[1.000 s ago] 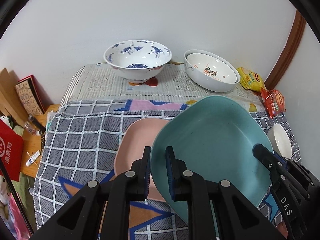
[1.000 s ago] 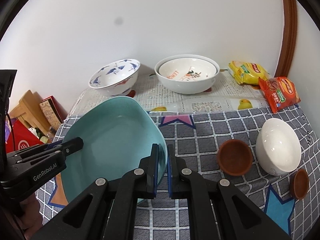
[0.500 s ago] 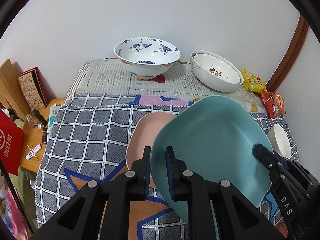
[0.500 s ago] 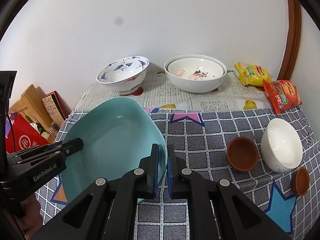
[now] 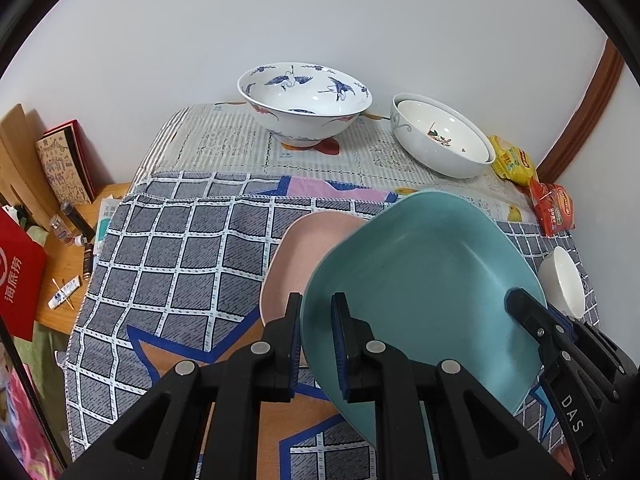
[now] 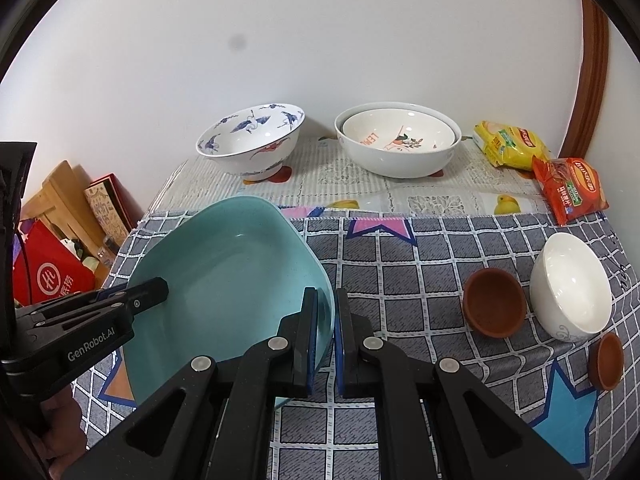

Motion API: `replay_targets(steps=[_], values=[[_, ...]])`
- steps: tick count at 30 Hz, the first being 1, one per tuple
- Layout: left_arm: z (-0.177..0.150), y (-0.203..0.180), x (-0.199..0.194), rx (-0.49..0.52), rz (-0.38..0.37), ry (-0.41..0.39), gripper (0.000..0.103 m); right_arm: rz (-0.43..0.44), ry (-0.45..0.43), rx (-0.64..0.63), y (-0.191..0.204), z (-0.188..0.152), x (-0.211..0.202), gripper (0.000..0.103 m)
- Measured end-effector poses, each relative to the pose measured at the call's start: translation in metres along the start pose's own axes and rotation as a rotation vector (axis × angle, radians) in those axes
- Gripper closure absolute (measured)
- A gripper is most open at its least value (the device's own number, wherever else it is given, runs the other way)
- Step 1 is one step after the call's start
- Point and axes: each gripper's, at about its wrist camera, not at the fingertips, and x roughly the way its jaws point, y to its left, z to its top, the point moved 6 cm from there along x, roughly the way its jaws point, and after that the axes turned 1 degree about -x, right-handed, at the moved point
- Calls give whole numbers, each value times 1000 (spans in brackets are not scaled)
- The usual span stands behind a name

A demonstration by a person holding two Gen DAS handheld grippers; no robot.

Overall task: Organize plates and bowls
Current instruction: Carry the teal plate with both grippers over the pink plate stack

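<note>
Left wrist view: left gripper (image 5: 316, 340) was clamped on the near rim of the teal plate (image 5: 424, 280), right gripper (image 6: 326, 340) clamped on the opposite rim. Plate was tilted, held above the checked cloth (image 5: 180, 248), overlapping the pink plate (image 5: 308, 248) lying on the cloth. Crane bowl (image 5: 304, 100) and nested white bowls (image 5: 440, 136) sat at the back by the wall.
</note>
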Motion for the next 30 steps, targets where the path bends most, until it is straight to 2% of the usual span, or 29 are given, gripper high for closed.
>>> replay_targets(steps=[18, 30], values=[[-5, 2, 22, 3, 8, 41, 89, -9, 37, 4, -2, -6, 21, 96], [-13, 18, 42, -1, 34, 86, 89, -4, 91, -20, 9, -17, 46, 96]])
